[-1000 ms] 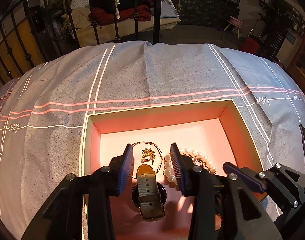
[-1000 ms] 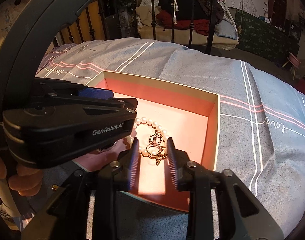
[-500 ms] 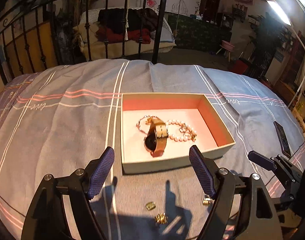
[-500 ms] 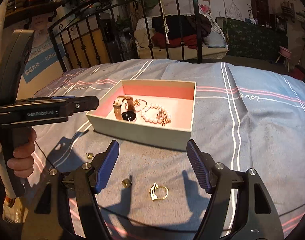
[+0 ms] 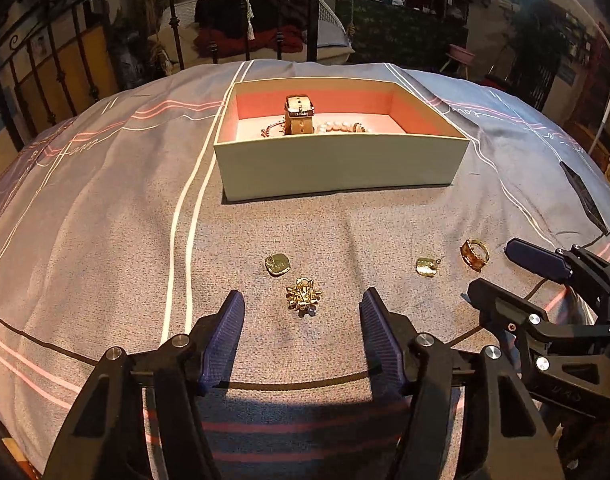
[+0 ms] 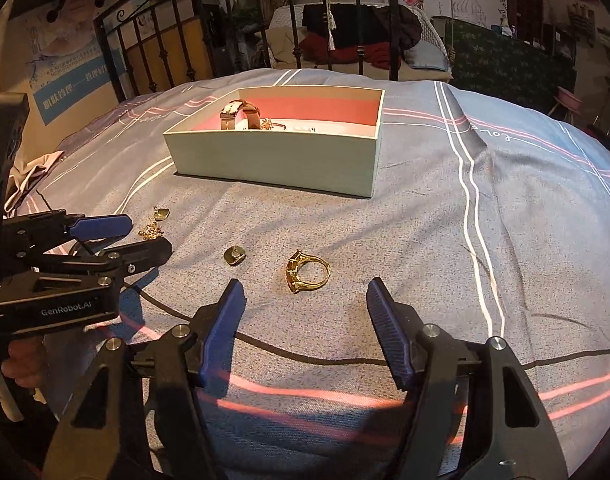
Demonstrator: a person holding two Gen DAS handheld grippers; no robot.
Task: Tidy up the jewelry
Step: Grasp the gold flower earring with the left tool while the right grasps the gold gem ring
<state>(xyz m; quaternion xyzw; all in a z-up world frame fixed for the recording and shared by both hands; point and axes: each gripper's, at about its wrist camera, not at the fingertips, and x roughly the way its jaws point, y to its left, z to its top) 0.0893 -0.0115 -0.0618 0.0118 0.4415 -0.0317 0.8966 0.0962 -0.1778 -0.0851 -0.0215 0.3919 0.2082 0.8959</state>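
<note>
- box (image 5: 337,168): pale outside, pink inside, on the bed (image 5: 105,216), well beyond both grippers; holds a watch (image 5: 299,118), a pearl strand (image 5: 341,126) and a small gold piece.
- brooch (image 5: 303,295): gold, flower-shaped, on the bedcover just ahead of the left gripper (image 5: 301,332), close to its centre line and nearer the left hand.
- ring (image 6: 307,271): gold with an amber stone, on its side, stone end to the left; just ahead of the right gripper (image 6: 305,330), a little left of centre, nearer the right hand.
- two flat gold studs (image 5: 278,264) (image 5: 427,267): loose on the bedcover, one beyond the brooch, one between brooch and ring.
- left gripper: tilted steeply down toward the bed; jaws have just been closing from a wider spread, parted, nothing between them.
- right gripper: tilted down likewise; jaws also just closing somewhat, wide apart and empty.
- judgement: each hand appears lined up to descend on its own piece.
</note>
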